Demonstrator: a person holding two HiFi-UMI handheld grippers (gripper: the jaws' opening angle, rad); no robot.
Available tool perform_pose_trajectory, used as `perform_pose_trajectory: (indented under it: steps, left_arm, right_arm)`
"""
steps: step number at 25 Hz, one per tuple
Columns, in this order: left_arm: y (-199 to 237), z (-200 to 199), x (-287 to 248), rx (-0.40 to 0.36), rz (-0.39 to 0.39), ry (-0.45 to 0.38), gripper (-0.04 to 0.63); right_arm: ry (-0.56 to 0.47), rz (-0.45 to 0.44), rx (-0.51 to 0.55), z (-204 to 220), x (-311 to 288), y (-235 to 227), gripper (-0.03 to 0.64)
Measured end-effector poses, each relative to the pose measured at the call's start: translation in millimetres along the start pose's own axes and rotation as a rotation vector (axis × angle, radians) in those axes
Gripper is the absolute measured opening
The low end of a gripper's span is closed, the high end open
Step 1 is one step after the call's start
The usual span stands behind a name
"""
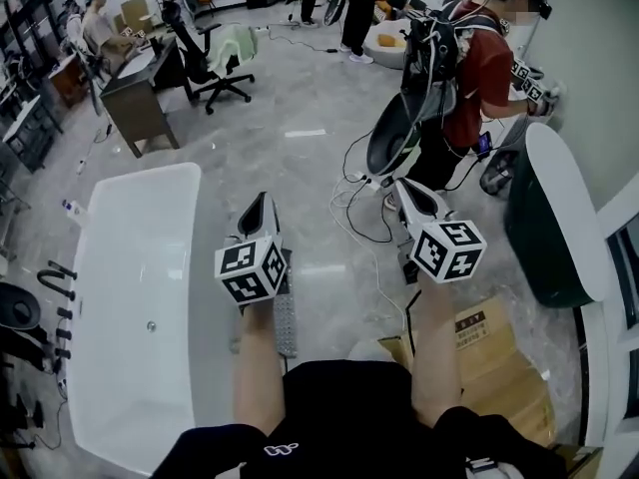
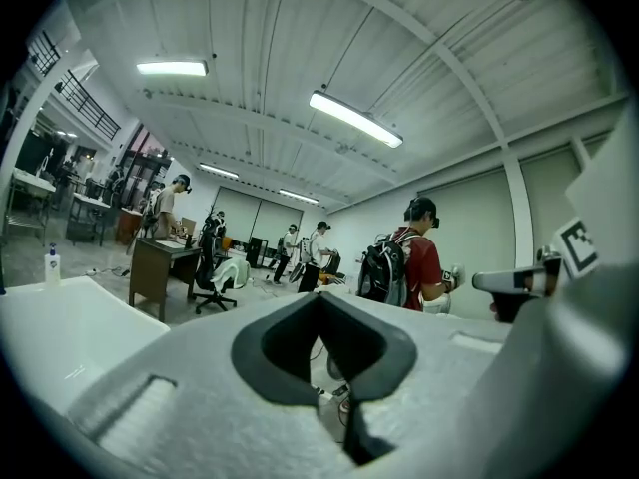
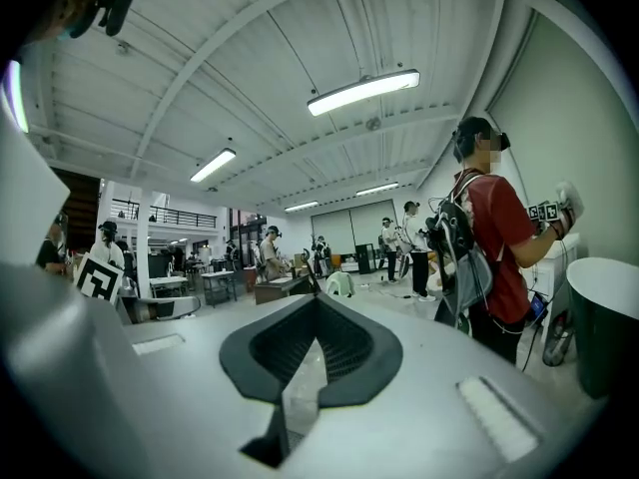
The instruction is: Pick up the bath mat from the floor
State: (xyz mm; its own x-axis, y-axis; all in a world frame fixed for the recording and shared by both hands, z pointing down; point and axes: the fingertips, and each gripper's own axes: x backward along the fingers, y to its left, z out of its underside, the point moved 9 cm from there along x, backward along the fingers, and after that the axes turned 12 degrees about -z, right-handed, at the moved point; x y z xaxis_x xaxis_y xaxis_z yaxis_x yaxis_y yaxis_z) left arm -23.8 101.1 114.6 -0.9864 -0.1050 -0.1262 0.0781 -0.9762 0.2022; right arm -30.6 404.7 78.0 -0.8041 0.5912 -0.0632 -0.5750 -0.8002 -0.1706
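Note:
A strip of grey textured bath mat shows on the floor beside the white bathtub. My left forearm and my body hide most of it. Above it my left gripper is held level and pointing forward, its jaws shut with nothing between them. My right gripper is level beside it, also shut and empty. Each gripper view looks out across the room, not at the mat. The right gripper's tip shows in the left gripper view.
A person in a red shirt with a backpack stands ahead to the right. Cables trail over the floor in front. A cardboard box lies at my right, a dark green tub beyond it. A desk and an office chair stand far left.

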Motion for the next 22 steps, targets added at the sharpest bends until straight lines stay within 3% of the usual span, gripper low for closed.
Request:
perform_pose_trajectory:
  steps: [10,16,22]
  left_arm:
    - [13.5,3.0,-23.4,0.005,-0.052,0.027,0.003]
    - [2.0,4.0,-61.7,-0.003,-0.048,0.043,0.003]
    - [-6.0,-12.5,-123.9,-0.015,-0.071,0.019,0.003]
  right_arm:
    - [0.072,-0.088,0.039,8.1,-43.9,2.1,0.006]
    - [0.042,-0.041,-0.004,2.5,-56.3,-44.7,0.006]
    - [0.014,-0.103,0.006,-14.5,-115.4,-89.3,0.006]
